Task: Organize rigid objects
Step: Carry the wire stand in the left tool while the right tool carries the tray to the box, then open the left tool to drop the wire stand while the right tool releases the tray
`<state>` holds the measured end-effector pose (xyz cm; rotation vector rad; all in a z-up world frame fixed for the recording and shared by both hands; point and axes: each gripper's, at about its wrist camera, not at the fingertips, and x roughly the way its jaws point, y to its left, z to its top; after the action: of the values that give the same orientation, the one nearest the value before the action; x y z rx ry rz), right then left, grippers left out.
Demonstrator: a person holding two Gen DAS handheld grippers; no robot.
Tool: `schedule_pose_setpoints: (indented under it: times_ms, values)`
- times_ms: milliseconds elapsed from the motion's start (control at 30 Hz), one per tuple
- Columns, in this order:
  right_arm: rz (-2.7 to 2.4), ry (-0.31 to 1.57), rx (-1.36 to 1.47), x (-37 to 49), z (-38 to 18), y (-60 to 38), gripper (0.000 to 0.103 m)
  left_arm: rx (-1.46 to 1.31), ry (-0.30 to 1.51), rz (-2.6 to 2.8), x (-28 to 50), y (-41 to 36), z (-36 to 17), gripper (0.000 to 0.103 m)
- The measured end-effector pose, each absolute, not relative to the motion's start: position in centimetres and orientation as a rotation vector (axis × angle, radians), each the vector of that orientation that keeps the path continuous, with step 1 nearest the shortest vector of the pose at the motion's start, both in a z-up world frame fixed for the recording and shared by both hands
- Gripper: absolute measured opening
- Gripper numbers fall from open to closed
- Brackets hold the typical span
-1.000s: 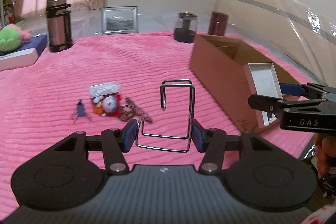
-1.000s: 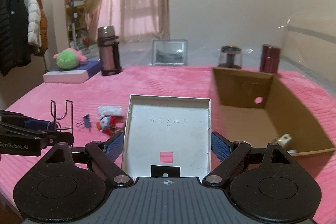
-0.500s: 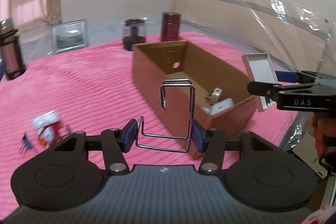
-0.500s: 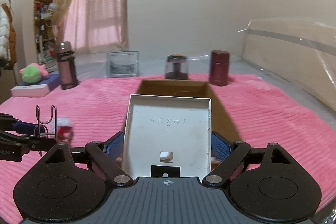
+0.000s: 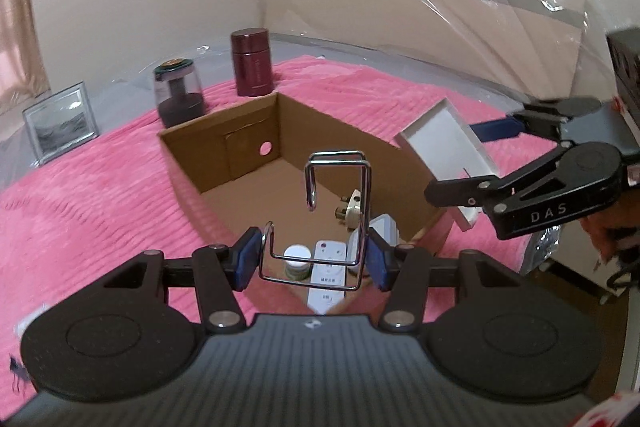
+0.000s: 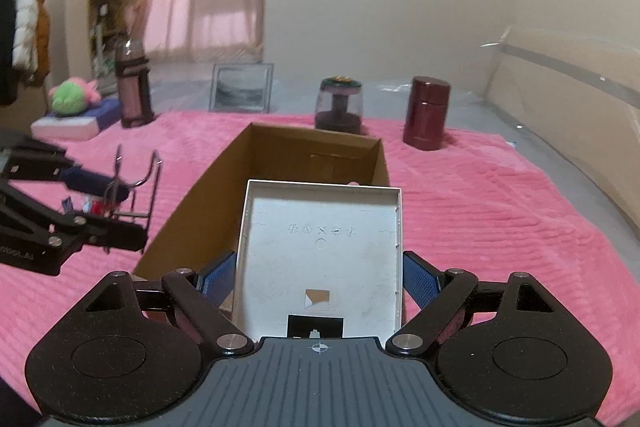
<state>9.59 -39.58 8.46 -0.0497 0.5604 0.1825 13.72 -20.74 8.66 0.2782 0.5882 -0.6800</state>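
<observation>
My left gripper (image 5: 312, 257) is shut on a chrome wire holder (image 5: 340, 211) and holds it over the near end of an open cardboard box (image 5: 224, 147). In the box lie a white power strip (image 5: 326, 275), a small white jar (image 5: 297, 259) and a plug (image 5: 352, 209). My right gripper (image 6: 318, 277) is shut on a shallow white plastic tray (image 6: 320, 247), held above the near end of the same box (image 6: 280, 155). The tray (image 5: 444, 143) and right gripper (image 5: 500, 155) show at the right of the left wrist view. The left gripper with the wire holder (image 6: 136, 187) shows at the left of the right wrist view.
On the pink bedspread (image 6: 480, 195) behind the box stand a dark red canister (image 6: 426, 119), a dark glass jar (image 6: 339, 105), a picture frame (image 6: 240, 93) and a thermos (image 6: 132, 87). A green plush toy (image 6: 74, 99) lies on a flat box at far left. Clear plastic sheeting (image 5: 440, 27) rises at the right.
My left gripper has swung right with the wire holder, from over the bedspread to above the box's near end. My right gripper with the tray has moved closer over the box.
</observation>
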Motion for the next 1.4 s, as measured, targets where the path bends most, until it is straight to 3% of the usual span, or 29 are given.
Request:
schedule_pose_setpoints:
  times_ms: [633, 1400]
  values:
    - [0.381, 0.678, -0.397, 20.2, 7.5, -39.8, 0.083, 0.472, 0.631, -0.766, 23.0, -25.7, 8.4, 0.049]
    - [0.609, 0.842, -0.780, 31.6, -0.4, -36.3, 0.083, 0.832, 0.802, -0.938, 31.1, -29.3, 0.8, 0.049]
